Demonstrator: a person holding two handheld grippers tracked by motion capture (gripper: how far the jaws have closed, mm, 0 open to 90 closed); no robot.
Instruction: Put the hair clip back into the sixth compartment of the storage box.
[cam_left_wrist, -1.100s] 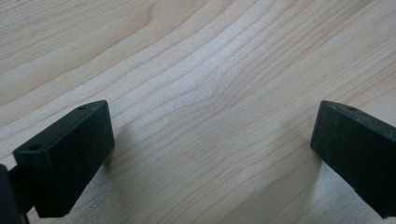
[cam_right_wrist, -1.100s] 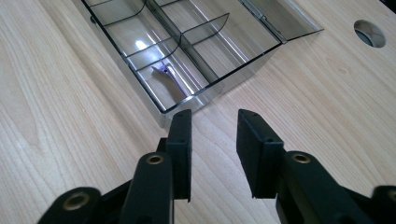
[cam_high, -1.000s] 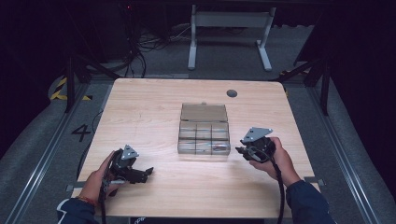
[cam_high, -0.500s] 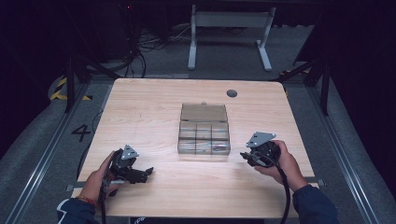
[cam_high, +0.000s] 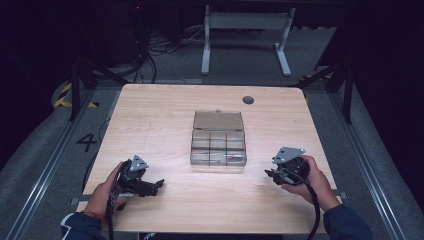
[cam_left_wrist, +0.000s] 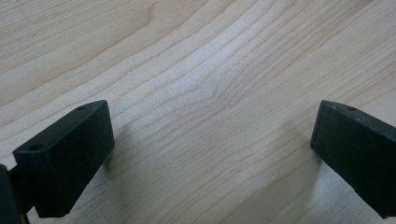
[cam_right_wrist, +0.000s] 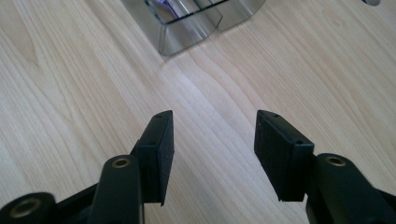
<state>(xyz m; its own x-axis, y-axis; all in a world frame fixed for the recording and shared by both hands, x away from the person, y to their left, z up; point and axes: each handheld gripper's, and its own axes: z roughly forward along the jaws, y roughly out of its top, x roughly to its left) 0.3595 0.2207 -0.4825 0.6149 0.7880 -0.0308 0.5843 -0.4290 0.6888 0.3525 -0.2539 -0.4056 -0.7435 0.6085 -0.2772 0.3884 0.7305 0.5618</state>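
A clear plastic compartment box (cam_high: 218, 142) with its lid folded back lies at the middle of the wooden table (cam_high: 165, 115); its near corner (cam_right_wrist: 187, 28) shows at the top of the right gripper view. My left gripper (cam_high: 156, 185) rests low on the table near the front left edge, held in a hand, its jaws wide apart over bare wood (cam_left_wrist: 212, 135). My right gripper (cam_high: 270, 175) sits at the front right, just right of the box, open with nothing between its fingers (cam_right_wrist: 212, 140).
A round dark grommet (cam_high: 248, 99) sits near the table's far edge. Beyond the table stand a white frame leg (cam_high: 206, 45) and cables on the dark floor. Metal rails run along both sides.
My right gripper has moved down and toward the front edge, settling lower beside the box. The left gripper has stayed put.
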